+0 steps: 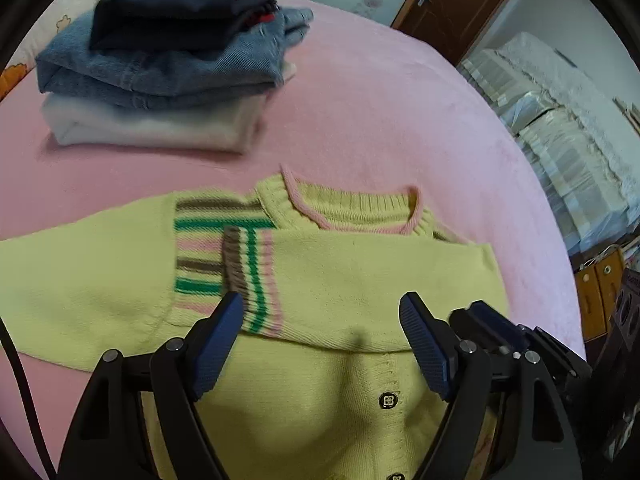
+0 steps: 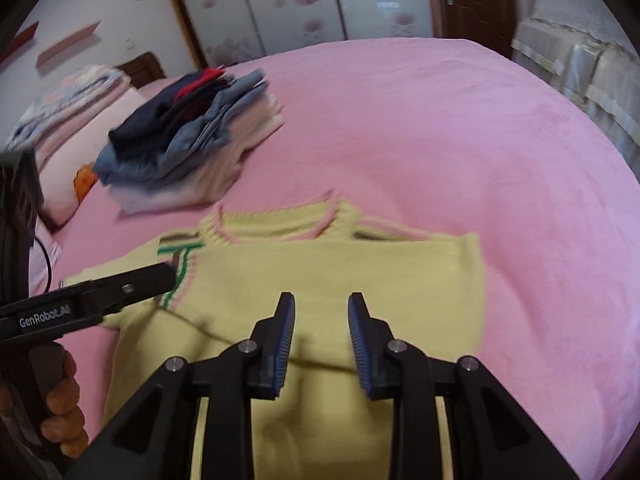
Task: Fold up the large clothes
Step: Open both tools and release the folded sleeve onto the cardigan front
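Left wrist view, left gripper (image 1: 322, 312) spread wide, empty, above yellow cardigan (image 1: 340, 280) on pink bed (image 1: 360, 100), sleeve folded across chest, folded pile (image 1: 168, 60) behind; right wrist view, right gripper (image 2: 322, 308) partly parted, pinching nothing, over cardigan.

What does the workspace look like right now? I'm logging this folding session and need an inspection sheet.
Surface: pink bedspread, smooth where bare.
Job's things: yellow knit cardigan lies flat, buttons up; one striped-cuff sleeve folded across the chest, the other spread out sideways.
Clutter: stack of folded clothes beyond the collar: white at the bottom, denim, navy-and-red on top. Pillows at the bed's head.
Grippers: left gripper open, holding nothing; right gripper open, narrower gap, holding nothing.
Cables: thin black cable beside the left gripper's handle.
Surroundings: floral sliding wardrobe doors, brown door.
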Motion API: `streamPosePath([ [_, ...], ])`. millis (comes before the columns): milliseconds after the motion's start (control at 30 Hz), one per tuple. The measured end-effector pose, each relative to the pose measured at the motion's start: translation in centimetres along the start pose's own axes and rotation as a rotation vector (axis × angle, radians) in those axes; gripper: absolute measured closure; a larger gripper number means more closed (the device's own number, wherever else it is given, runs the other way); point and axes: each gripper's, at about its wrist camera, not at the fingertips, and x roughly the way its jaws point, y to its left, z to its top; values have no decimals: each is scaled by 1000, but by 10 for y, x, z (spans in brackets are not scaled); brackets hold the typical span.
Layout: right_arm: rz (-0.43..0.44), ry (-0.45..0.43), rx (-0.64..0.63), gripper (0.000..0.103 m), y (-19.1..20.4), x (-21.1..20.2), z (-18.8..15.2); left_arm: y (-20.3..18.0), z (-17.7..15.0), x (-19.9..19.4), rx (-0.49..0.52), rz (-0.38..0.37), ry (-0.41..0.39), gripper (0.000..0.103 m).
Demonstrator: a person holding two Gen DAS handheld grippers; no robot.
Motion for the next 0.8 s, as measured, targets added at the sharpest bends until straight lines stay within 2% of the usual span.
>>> streamPosePath([
  [67, -4, 29, -11, 76, 4, 12, -8, 4, -6, 16, 11, 22, 26, 46],
  [100, -11, 44, -8, 81, 4, 18, -11, 8, -9, 21, 18, 47, 33, 49],
  [167, -91, 60, -10, 92, -6, 23, -18, 12, -10, 29, 27, 75, 35, 64],
  [200, -154, 51, -9, 95, -16, 23, -20, 16, -10, 29, 21, 66, 31, 65],
  [233, -195, 39, 9, 100, -28, 20, -21, 20, -10, 28, 7, 42, 31, 66],
  [267, -201, 36, 37, 103, -41, 18, -22, 23, -10, 28, -6, 24, 29, 66],
  [333, -239, 36, 99, 103, -70, 11, -24, 25, -10, 27, -20, 8, 28, 66],
  [433, -263, 42, 155, 103, -93, 6, -28, 20, -11, 25, -2, 26, 24, 65],
  [500, -247, 47, 180, 103, -98, 7, -29, 13, -11, 23, 20, 49, 26, 65],
  [600, -249, 39, 195, 100, -94, 5, -29, 5, -14, 17, 32, 45, 38, 52],
  [667, -254, 36, 200, 100, -86, 2, -29, 1, -14, 12, 33, 47, 44, 39],
  [800, -228, 40, 236, 100, -84, -15, -32, -4, -17, -4, 43, 69, 38, 35],
])
